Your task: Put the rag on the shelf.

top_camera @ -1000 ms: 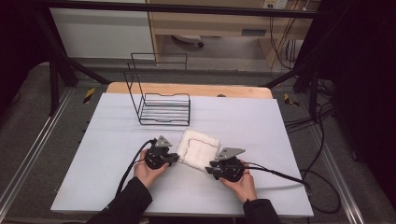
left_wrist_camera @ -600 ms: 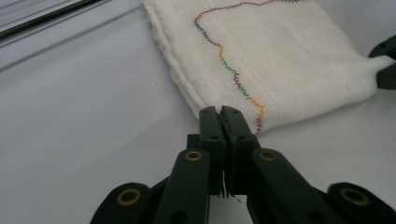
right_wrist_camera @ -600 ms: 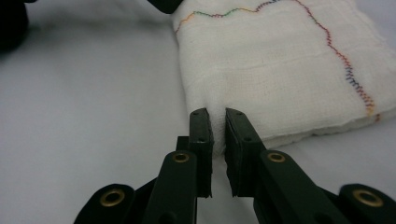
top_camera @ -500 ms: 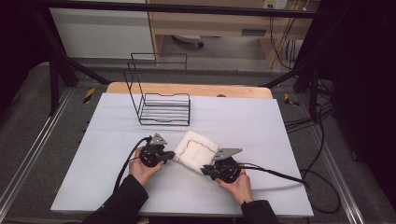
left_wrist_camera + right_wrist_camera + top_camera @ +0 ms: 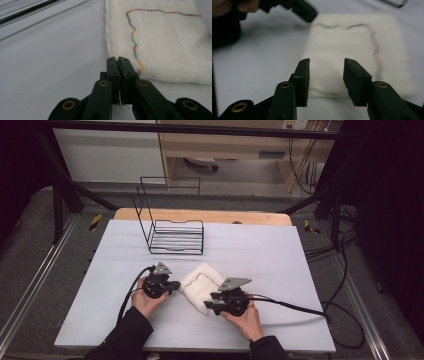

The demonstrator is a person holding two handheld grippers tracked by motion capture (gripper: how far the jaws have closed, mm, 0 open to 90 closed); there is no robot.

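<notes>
Folded white cloth (image 5: 201, 287) with coloured stitching, lying flat near the front of the pale surface (image 5: 280, 255), between the two hands and well in front of the wire rack (image 5: 172, 232). The right claw (image 5: 325, 75) has just been opening: its jaws now stand apart at the cloth's near edge, the fabric lying flat below them with no pad pressing on it, so that edge appears released. The left claw (image 5: 117, 66) is closed tight at the cloth's corner; whether any fabric is pinched there cannot be told. Compared with a second ago the cloth lies slightly turned, and the fold looks finished
</notes>
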